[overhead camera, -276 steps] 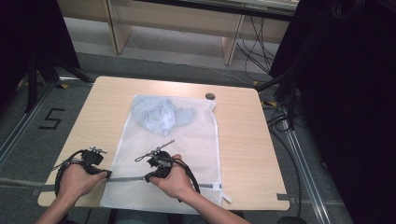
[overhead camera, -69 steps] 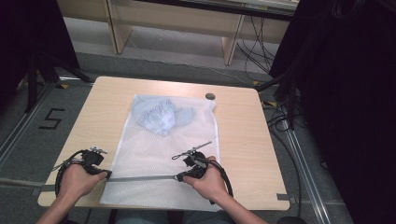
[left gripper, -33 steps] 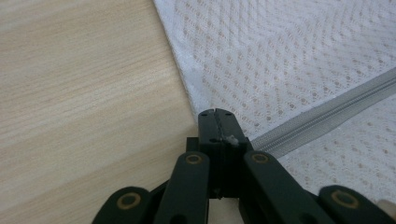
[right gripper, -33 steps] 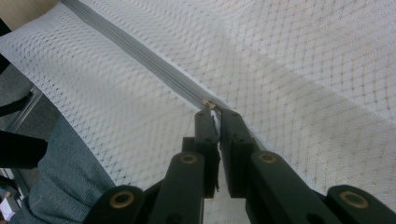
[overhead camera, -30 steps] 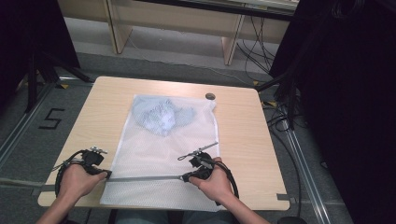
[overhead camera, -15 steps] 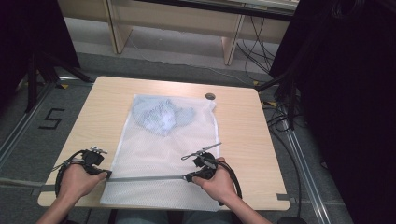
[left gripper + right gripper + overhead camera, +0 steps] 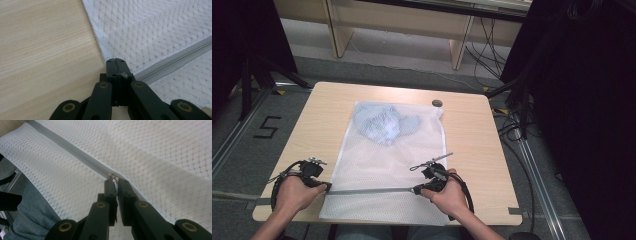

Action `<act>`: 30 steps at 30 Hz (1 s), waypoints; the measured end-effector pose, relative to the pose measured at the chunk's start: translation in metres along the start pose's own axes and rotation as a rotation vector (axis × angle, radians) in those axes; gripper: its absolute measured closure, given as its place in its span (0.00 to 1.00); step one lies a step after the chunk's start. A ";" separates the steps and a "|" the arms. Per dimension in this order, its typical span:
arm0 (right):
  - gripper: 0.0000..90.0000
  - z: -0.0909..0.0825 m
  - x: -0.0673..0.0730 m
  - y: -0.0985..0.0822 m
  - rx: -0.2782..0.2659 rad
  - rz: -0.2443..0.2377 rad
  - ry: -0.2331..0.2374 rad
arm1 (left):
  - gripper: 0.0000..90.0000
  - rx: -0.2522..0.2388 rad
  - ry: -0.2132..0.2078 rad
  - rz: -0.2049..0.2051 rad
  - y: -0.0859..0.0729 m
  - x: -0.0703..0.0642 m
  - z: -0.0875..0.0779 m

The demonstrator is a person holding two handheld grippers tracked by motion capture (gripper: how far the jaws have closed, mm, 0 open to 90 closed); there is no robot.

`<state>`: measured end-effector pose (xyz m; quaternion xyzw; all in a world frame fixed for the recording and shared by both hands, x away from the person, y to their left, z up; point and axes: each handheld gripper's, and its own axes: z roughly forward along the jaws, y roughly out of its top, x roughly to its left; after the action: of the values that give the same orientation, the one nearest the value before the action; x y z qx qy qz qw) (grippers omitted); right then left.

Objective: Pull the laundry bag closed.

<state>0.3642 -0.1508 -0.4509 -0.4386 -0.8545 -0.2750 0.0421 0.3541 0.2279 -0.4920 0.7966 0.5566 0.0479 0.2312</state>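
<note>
Two claws [image 7: 328, 186] [image 7: 416, 189], one mesh bag [image 7: 389, 165]

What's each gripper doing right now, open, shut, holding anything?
Left gripper: shut on the mesh bag at the zipper's end.
Right gripper: shut on the zipper pull.

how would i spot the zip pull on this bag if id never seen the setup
Start at the wooden table, where a white mesh bag lies flat. A grey zipper crosses its near end. The zip pull is the small metal piece at the right gripper tips.
</note>
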 end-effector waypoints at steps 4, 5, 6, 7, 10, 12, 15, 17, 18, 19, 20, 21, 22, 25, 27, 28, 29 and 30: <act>0.97 -0.001 0.000 -0.001 0.002 0.018 -0.010 | 1.00 0.000 -0.001 0.000 0.000 0.000 0.000; 0.96 -0.001 0.000 -0.001 0.000 0.024 -0.008 | 1.00 0.000 0.000 0.000 0.000 0.000 0.000; 0.96 -0.002 0.000 -0.002 -0.001 0.021 -0.013 | 1.00 0.000 0.000 0.001 0.000 0.000 0.000; 0.96 -0.002 -0.001 -0.002 0.001 0.027 -0.008 | 1.00 0.000 0.000 0.000 0.000 0.000 0.000; 0.97 -0.003 -0.002 -0.003 -0.001 0.028 -0.011 | 1.00 -0.002 0.001 0.000 0.000 0.000 0.000; 0.96 -0.004 -0.003 -0.003 0.000 0.030 -0.014 | 1.00 -0.001 0.000 0.000 0.000 0.000 0.000; 0.96 -0.004 -0.003 -0.003 0.008 0.047 -0.015 | 1.00 -0.003 0.001 0.001 0.000 0.000 0.000; 0.96 -0.004 -0.004 -0.003 -0.004 0.030 -0.013 | 1.00 0.000 -0.001 0.001 0.000 0.000 0.000; 0.96 -0.004 -0.004 -0.003 -0.002 0.035 -0.011 | 1.00 -0.003 0.001 -0.001 0.000 0.000 0.000; 0.96 -0.004 -0.004 -0.004 -0.002 0.034 -0.012 | 1.00 -0.018 -0.001 -0.003 -0.001 0.000 0.001; 0.96 -0.005 -0.004 -0.004 -0.001 0.031 -0.012 | 1.00 -0.006 0.001 -0.001 0.000 0.000 0.000; 0.96 -0.005 -0.005 -0.004 -0.003 0.031 -0.012 | 1.00 0.000 0.001 0.001 0.000 0.000 0.000; 0.97 -0.005 -0.005 -0.004 0.000 0.032 -0.014 | 1.00 -0.018 -0.001 -0.003 -0.001 0.000 0.001; 0.96 -0.006 -0.006 -0.005 0.006 0.049 -0.017 | 1.00 -0.016 -0.001 -0.002 -0.001 0.000 0.001; 0.96 -0.007 -0.008 -0.006 -0.005 0.034 -0.018 | 1.00 -0.023 0.000 -0.003 -0.001 -0.001 0.002; 0.96 -0.008 -0.008 -0.006 0.008 0.054 -0.017 | 1.00 -0.024 0.001 -0.003 -0.001 -0.001 0.002; 0.96 -0.008 -0.008 -0.006 0.005 0.048 -0.020 | 1.00 -0.023 0.001 -0.004 -0.001 -0.001 0.002; 0.96 -0.008 -0.009 -0.007 0.006 0.049 -0.018 | 1.00 -0.021 0.001 -0.002 -0.001 -0.001 0.002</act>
<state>0.3630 -0.1643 -0.4495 -0.4617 -0.8447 -0.2675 0.0423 0.3538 0.2269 -0.4936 0.7935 0.5571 0.0537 0.2391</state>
